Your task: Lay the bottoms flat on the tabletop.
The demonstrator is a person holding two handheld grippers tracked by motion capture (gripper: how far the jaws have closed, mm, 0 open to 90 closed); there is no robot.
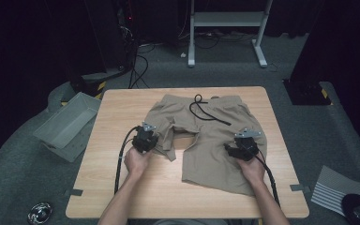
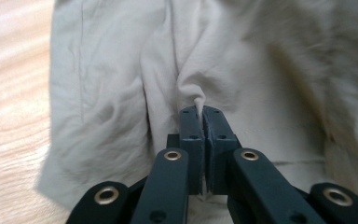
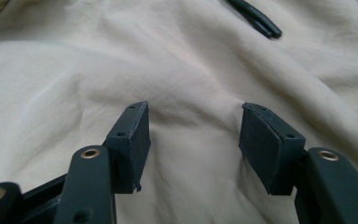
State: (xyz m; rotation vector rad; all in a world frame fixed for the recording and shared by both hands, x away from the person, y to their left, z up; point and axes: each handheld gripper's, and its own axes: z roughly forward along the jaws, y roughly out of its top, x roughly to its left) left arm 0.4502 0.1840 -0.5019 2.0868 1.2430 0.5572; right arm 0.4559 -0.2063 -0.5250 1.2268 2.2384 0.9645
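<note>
A pair of beige shorts point(image 1: 206, 136) lies spread on the wooden table point(image 1: 122, 187), waistband toward the far edge, with a black drawstring point(image 1: 205, 111) curling across the upper front. The left gripper point(image 1: 145, 138) sits at the hem of the shorts' left leg, which is bunched and partly folded there. In the left gripper view its jaws are pressed together with a small peak of the fabric point(image 2: 198, 100) pinched between the pads, creases running away from the pinch. The right gripper point(image 1: 243, 146) rests over the right leg of the shorts. In the right gripper view its jaws stand wide apart just above the cloth point(image 3: 193, 140); nothing is caught between the pads point(image 3: 265, 144), and one drawstring end point(image 3: 258, 18) lies farther off
</note>
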